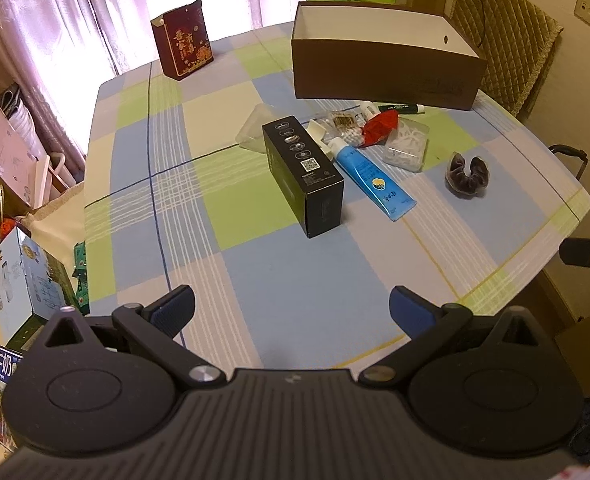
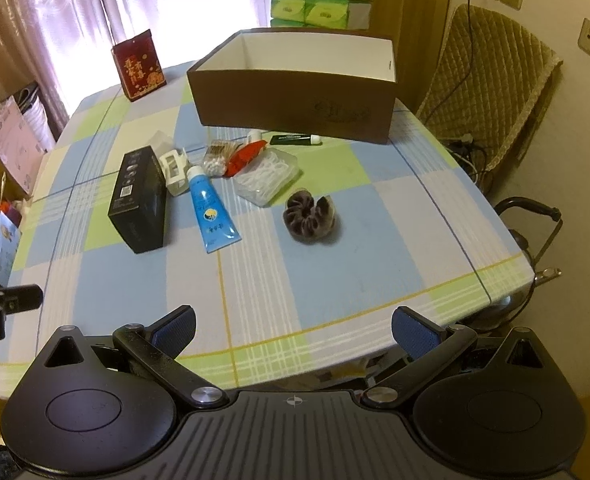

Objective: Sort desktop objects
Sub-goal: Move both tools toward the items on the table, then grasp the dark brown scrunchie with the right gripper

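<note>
On the counter (image 2: pixel 335 280), under its checked cloth, the things to sort lie in a loose cluster just in front of the open brown box (image 2: pixel 295 92): a black carton (image 2: pixel 139 200), a blue tube (image 2: pixel 209 210) just beside it, a clear case of floss picks (image 2: pixel 267 178), a red wrapper (image 2: pixel 247 156), a bag of cotton swabs (image 2: pixel 217 162) and a dark pen-like tube (image 2: pixel 295 139) close to the box wall. A dark scrunchie (image 2: pixel 311 218) sits apart, nearest the right side. The left tool (image 1: pixel 291 304) and the right tool (image 2: pixel 293 326) both hover over the near edge with fingers spread wide, holding nothing.

The first pick looks not yet begun. The scrunchie seems the easy start for the right tool: it is isolated and soft, so closing across its ring from above should hold it. The carton suits the left tool, gripped across its narrow width. Lift clear of the box wall before releasing, and leave the tangled small items until the larger ones are out of the way.
</note>
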